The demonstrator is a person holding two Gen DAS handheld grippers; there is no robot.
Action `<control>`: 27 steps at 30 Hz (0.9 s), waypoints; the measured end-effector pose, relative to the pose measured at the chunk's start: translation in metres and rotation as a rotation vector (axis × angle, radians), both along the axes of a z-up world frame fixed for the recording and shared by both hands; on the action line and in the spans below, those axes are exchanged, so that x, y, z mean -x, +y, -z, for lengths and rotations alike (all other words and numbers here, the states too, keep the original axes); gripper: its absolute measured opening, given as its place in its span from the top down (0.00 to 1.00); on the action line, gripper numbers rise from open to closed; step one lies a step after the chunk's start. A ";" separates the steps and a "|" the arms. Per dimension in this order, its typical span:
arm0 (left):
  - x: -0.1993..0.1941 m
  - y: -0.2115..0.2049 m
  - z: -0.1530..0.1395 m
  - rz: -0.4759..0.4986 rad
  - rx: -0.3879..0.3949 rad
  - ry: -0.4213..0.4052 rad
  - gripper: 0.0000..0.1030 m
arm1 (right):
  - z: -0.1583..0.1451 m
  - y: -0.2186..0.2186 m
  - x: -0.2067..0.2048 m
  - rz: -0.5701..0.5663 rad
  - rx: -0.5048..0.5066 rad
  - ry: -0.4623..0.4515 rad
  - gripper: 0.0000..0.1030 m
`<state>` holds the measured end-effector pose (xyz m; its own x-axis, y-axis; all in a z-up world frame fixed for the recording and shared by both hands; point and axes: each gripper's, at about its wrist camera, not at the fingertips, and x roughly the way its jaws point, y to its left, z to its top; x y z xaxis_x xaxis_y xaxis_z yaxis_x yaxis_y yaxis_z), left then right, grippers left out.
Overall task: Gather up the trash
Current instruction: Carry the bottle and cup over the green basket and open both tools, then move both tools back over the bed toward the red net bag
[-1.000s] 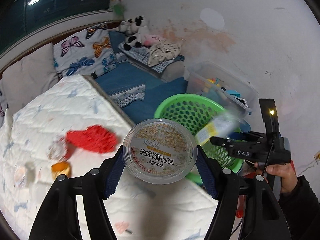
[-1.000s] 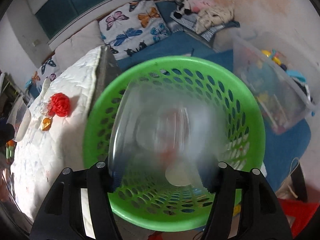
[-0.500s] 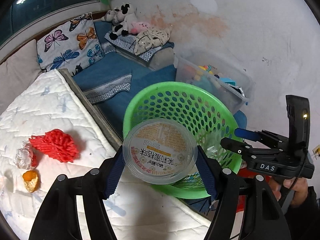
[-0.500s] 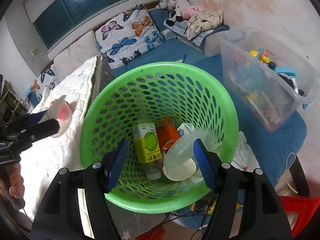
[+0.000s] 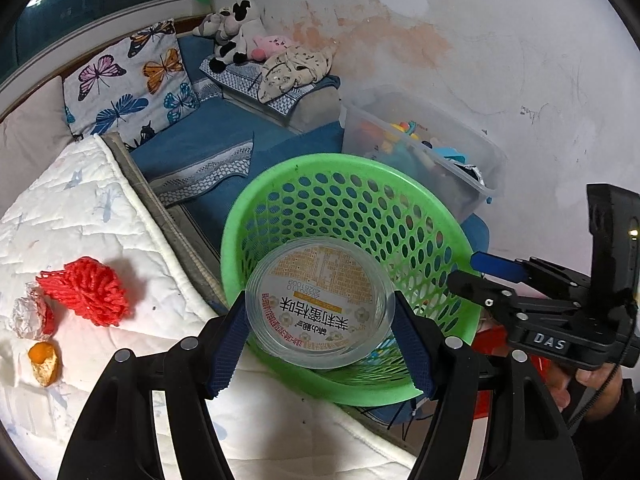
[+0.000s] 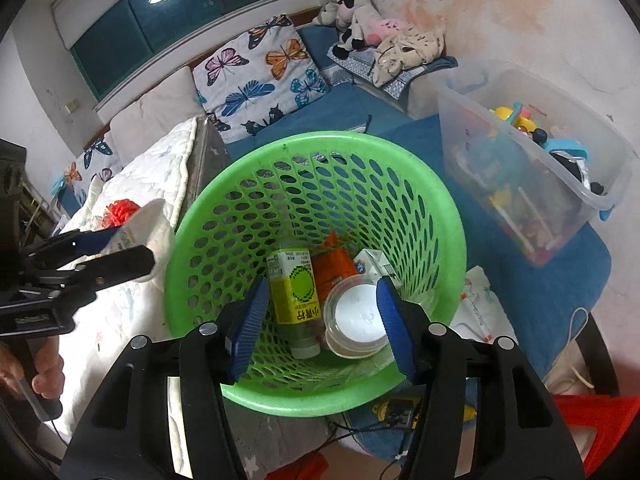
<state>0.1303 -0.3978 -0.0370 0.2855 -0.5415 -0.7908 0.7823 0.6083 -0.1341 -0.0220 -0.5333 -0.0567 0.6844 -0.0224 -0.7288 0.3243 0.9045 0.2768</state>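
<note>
A bedroom scene seen from two hand-held grippers above a green basket (image 6: 320, 152) that stands beside the edge of a bed with a white quilt (image 5: 80, 216). The left gripper (image 5: 320, 332) has its jaws closed on a round clear plastic cup (image 5: 320, 304), pads pressing its two sides; the cup's printed lid faces the camera and it hangs over the near rim of the basket. The right gripper (image 6: 318, 320) hangs over the basket mouth with its jaws closing and nothing held between them. Down inside the basket lie a yellow-green drink bottle (image 6: 294, 292), an orange wrapper (image 6: 334, 264), a small white carton (image 6: 374, 262) and a clear cup with a white lid (image 6: 354, 320). On the quilt near its edge sit a red mesh net (image 5: 88, 290), a crumpled piece of foil (image 5: 26, 318) and a bit of orange peel (image 5: 44, 362). Beyond the basket, on a blue mat, stands a clear storage bin (image 6: 532, 168) full of toys, and a butterfly-print pillow (image 5: 128, 84) leans at the wall.
</note>
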 end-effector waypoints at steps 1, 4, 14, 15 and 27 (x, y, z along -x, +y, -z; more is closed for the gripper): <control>0.000 -0.001 0.001 -0.001 -0.003 0.003 0.36 | -0.001 -0.001 0.002 0.002 -0.001 -0.002 0.45; -0.001 -0.006 0.005 -0.006 -0.011 0.013 0.36 | -0.004 -0.001 0.008 0.008 -0.004 -0.014 0.45; 0.002 -0.013 0.011 0.003 -0.014 0.015 0.19 | -0.003 0.002 0.020 0.012 -0.017 -0.024 0.45; 0.003 -0.012 0.010 0.003 -0.016 0.014 0.18 | -0.003 0.002 0.020 0.012 -0.019 -0.025 0.45; 0.002 0.049 -0.006 -0.080 0.000 -0.020 0.16 | -0.011 0.034 0.016 -0.053 -0.009 -0.043 0.36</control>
<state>0.1287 -0.3490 -0.0313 0.3432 -0.5162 -0.7847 0.7337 0.6690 -0.1193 -0.0376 -0.4996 -0.0453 0.7150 0.0211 -0.6988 0.2639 0.9175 0.2977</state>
